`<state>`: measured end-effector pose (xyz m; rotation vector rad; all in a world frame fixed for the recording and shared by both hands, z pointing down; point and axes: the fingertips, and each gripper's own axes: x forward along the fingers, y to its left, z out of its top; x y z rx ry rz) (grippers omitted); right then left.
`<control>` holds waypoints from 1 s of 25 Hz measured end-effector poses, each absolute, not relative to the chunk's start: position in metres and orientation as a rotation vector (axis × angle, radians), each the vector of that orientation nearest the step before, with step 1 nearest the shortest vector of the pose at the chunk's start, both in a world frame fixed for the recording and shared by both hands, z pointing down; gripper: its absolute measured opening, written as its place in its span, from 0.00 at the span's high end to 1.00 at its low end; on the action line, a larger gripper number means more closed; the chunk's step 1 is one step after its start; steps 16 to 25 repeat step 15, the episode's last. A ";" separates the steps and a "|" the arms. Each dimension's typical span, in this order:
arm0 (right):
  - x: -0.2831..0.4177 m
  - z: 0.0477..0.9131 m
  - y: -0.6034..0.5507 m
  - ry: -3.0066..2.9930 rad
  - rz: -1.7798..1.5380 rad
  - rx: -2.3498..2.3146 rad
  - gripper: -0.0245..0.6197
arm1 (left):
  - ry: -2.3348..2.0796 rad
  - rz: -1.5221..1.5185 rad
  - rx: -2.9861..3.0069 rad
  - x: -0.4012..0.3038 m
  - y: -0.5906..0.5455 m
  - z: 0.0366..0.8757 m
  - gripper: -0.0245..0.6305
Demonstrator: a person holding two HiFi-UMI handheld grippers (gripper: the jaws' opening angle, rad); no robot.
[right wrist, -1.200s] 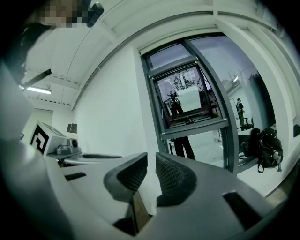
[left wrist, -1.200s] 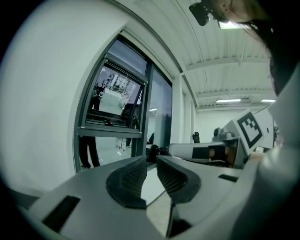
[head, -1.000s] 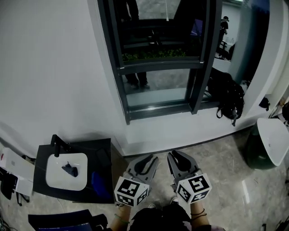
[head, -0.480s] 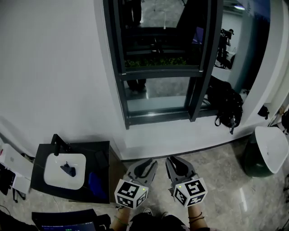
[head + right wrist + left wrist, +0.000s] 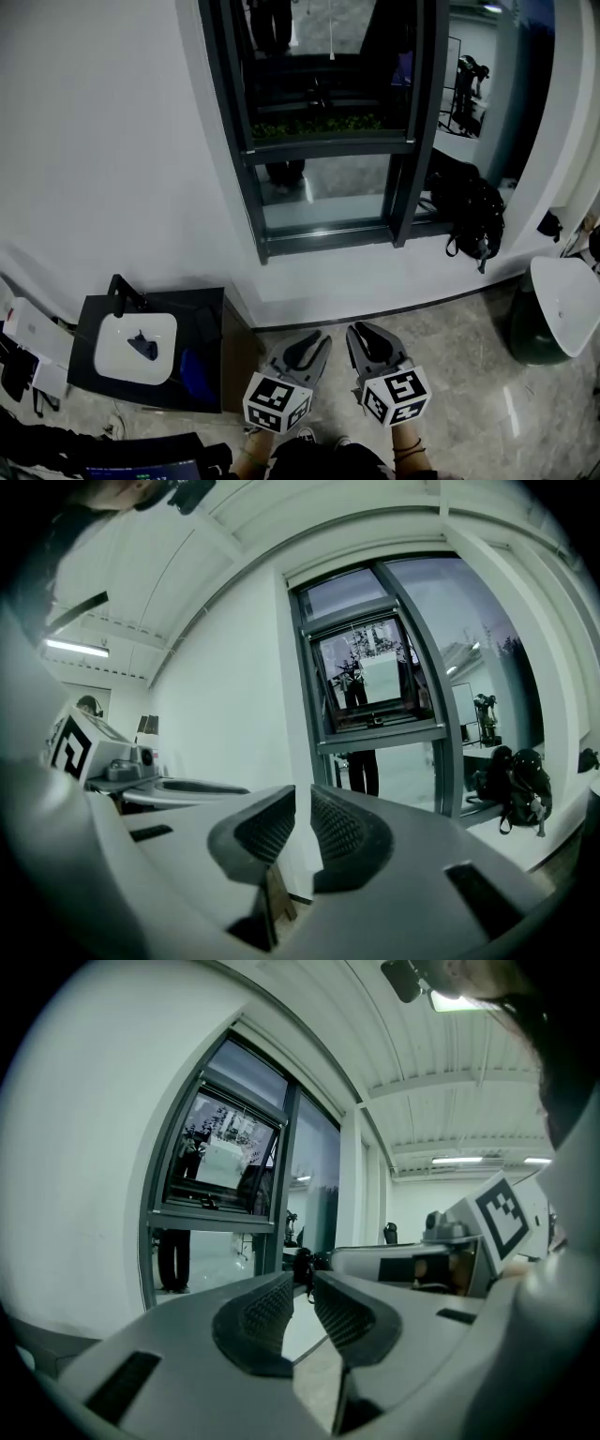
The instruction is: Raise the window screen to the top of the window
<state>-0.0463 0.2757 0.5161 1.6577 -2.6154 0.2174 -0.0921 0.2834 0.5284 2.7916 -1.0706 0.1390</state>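
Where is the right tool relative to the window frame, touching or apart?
Apart. The head view shows the right tool held low over the floor, with white wall between it and the window frame.

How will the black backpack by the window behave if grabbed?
The black backpack probably sags when lifted: it looks soft and slumped on the sill. It is likely snag-prone, since its straps dangle over the edge. Weight unclear.
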 end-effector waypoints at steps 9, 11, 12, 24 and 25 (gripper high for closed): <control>-0.036 0.524 0.286 -2.640 0.248 1.619 0.88 | -1.102 0.180 2.776 -0.081 0.295 0.532 0.86; -0.035 0.524 0.287 -2.642 0.247 1.611 0.88 | -1.106 0.184 2.773 -0.079 0.296 0.532 0.86; -0.034 0.523 0.288 -2.642 0.244 1.608 0.88 | -1.107 0.186 2.772 -0.078 0.298 0.532 0.86; -0.031 0.522 0.291 -2.640 0.234 1.602 0.88 | -1.111 0.191 2.770 -0.074 0.301 0.532 0.86; -0.031 0.522 0.291 -2.640 0.234 1.602 0.88 | -1.111 0.191 2.770 -0.074 0.301 0.532 0.86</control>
